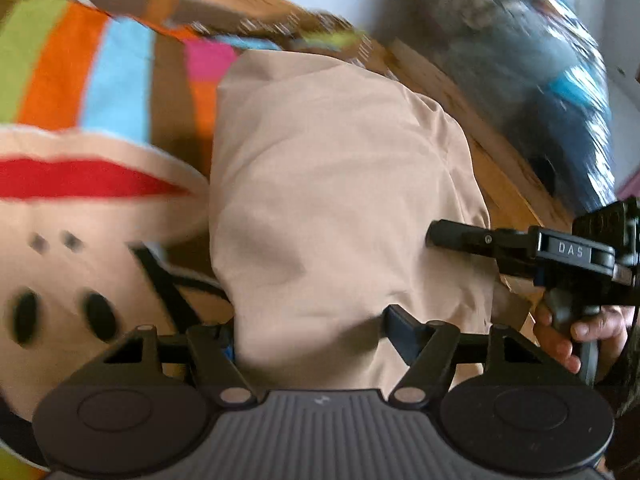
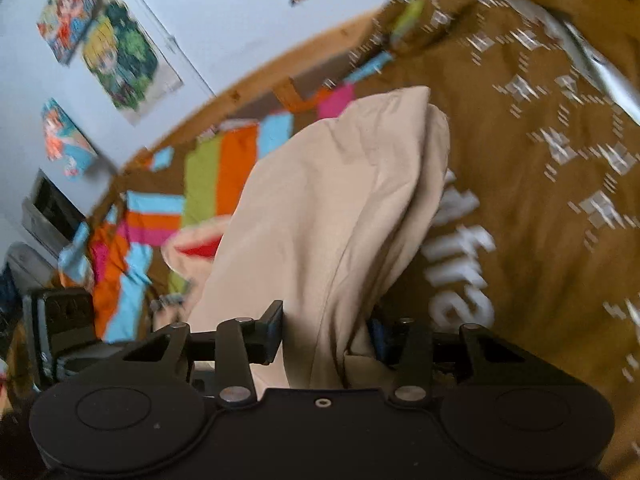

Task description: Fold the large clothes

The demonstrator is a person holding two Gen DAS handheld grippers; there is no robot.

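Both wrist views angled down, close, sharing beige garment [image 1: 340, 200]

We are in a child's bedroom at home, cartoon posters [image 2: 116, 56] on a pale wall [image 2: 224, 8], a wooden bed frame [image 2: 256, 80], a bright striped bedspread [image 2: 224, 172], a brown patterned blanket [image 2: 540, 208]

Pretty cramped from where we were looking. In the left wrist view the beige garment [image 1: 332, 200] filled the whole middle of the frame, bunched right between the left gripper [image 1: 312, 336] fingers, so nothing could pass straight ahead. The right gripper [image 1: 520, 248] reached in from the right edge, touching the cloth, which blocked that side. A striped blanket [image 1: 80, 72] lay soft and low at upper left, the only open stretch. A wooden bed rail [image 1: 500, 168] boxed in the upper right. In the right wrist view, the brown printed blanket [image 2: 540, 200] lay flat and clear across the right half.
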